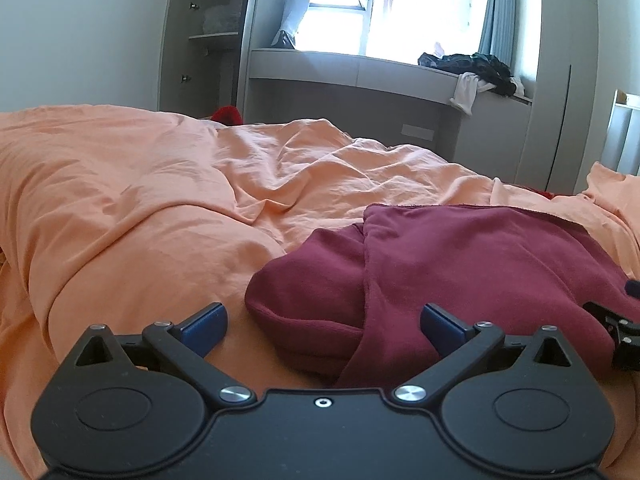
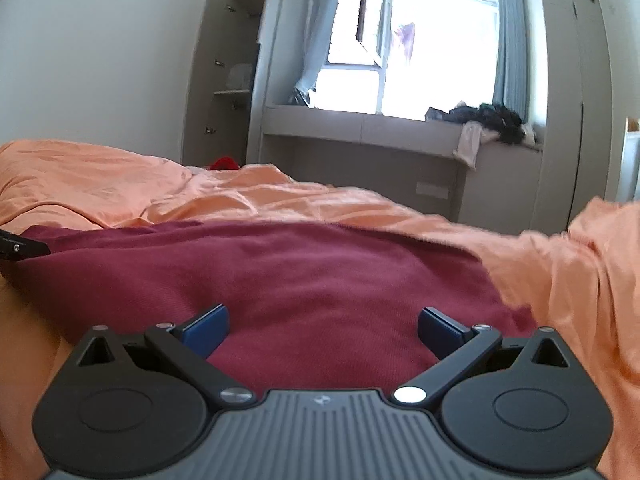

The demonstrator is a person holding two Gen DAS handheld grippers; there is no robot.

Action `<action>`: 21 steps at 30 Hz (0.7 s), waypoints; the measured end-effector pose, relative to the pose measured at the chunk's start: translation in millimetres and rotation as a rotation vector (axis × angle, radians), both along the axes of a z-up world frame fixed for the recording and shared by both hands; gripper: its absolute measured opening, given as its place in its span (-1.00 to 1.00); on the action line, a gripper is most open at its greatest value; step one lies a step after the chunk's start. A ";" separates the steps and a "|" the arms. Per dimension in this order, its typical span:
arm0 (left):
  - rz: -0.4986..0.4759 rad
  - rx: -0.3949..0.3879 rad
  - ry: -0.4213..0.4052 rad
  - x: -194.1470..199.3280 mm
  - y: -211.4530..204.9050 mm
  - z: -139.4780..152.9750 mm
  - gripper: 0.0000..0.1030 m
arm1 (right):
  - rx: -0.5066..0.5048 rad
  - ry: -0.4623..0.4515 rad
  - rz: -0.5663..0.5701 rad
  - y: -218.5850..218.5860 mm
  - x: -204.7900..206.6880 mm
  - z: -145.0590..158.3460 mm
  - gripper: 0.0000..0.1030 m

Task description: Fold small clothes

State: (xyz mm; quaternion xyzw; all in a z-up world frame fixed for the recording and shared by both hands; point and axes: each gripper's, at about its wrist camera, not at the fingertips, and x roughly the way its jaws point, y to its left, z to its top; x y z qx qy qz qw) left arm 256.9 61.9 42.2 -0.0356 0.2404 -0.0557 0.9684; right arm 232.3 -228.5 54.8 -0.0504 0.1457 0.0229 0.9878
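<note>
A dark red garment (image 1: pixel 460 264) lies partly folded on the orange bedcover (image 1: pixel 160 200), with a rolled sleeve at its left. My left gripper (image 1: pixel 324 326) is open, its blue pads (image 1: pixel 204 326) astride the garment's near left edge, holding nothing. The right gripper shows at the right edge of the left wrist view (image 1: pixel 620 332). In the right wrist view the garment (image 2: pixel 300 272) fills the middle, and my right gripper (image 2: pixel 324 326) is open just above its near edge, empty. The left gripper's tip shows at the far left of the right wrist view (image 2: pixel 20 250).
The rumpled orange bedcover (image 2: pixel 580 264) rises in folds at left and right. A window bench (image 1: pixel 360 68) at the back carries a pile of dark clothes (image 1: pixel 476 66). An open wardrobe (image 1: pixel 208 40) stands at the back left. A red item (image 1: pixel 228 114) lies beyond the bed.
</note>
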 end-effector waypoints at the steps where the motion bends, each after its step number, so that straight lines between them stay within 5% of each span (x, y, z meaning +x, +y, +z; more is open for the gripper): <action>1: 0.000 -0.006 0.001 -0.4 0.9 0.2 0.99 | -0.014 -0.023 0.004 1.1 -2.3 2.5 0.99; 6: 0.006 -0.050 0.000 -1.4 6.6 0.4 0.99 | -0.062 -0.107 0.020 8.1 -9.1 12.6 0.99; 12: 0.031 -0.134 -0.062 -27.8 5.2 -2.5 0.99 | -0.066 -0.070 -0.013 13.5 6.8 10.5 0.99; 21: -0.163 -0.345 0.006 -36.8 -15.7 -17.6 0.99 | -0.032 -0.004 -0.014 11.2 12.9 0.7 0.99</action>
